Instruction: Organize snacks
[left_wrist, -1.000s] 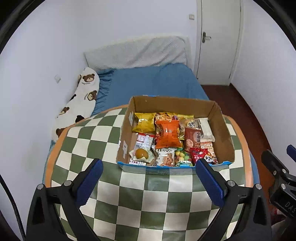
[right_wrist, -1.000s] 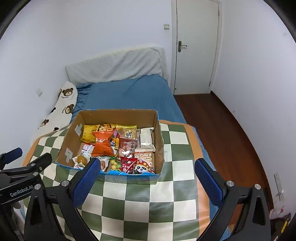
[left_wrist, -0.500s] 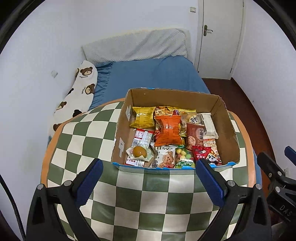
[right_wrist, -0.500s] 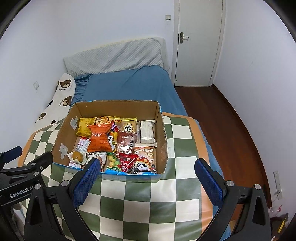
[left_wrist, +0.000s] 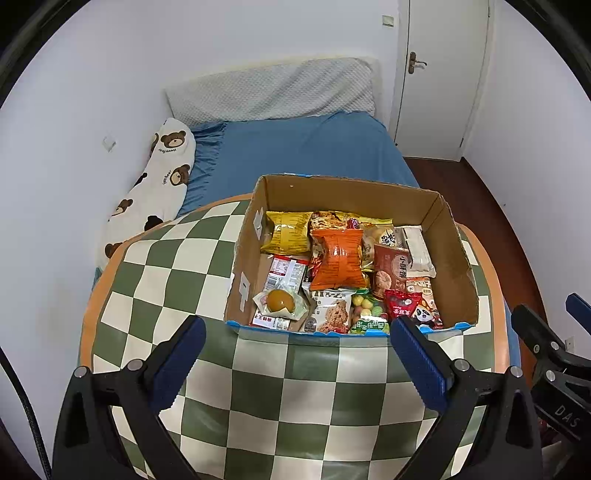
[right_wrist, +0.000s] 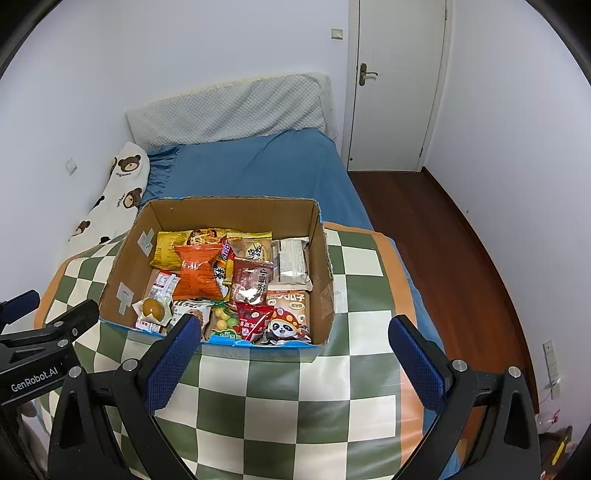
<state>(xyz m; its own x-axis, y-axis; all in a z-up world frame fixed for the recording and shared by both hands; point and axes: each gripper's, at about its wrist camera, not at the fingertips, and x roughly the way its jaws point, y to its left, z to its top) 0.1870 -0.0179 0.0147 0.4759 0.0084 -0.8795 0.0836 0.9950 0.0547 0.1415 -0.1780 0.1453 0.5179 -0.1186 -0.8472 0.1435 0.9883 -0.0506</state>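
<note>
An open cardboard box (left_wrist: 448, 236) (right_wrist: 321, 266) stands on a green-and-cream checkered table (left_wrist: 295, 398) (right_wrist: 280, 391). It is full of snack packets: an orange crisp bag (left_wrist: 338, 258) (right_wrist: 197, 273), a yellow bag (left_wrist: 290, 230) (right_wrist: 168, 247), a panda packet (right_wrist: 286, 317), a wrapped round yolk-like snack (left_wrist: 280, 301) (right_wrist: 153, 308) and several more. My left gripper (left_wrist: 297, 354) is open and empty, in front of the box's near wall. My right gripper (right_wrist: 295, 350) is open and empty, in front of the box's near right corner.
A bed with a blue sheet (left_wrist: 303, 151) lies beyond the table, with a bear-print pillow (left_wrist: 155, 188) along the left wall. A white door (right_wrist: 399, 81) and wooden floor (right_wrist: 436, 236) lie to the right. The checkered cloth shows around the box.
Both grippers have risen and tilted down, so the box interior shows more from above and sits lower in both views. Both stay open. The box has not moved.
</note>
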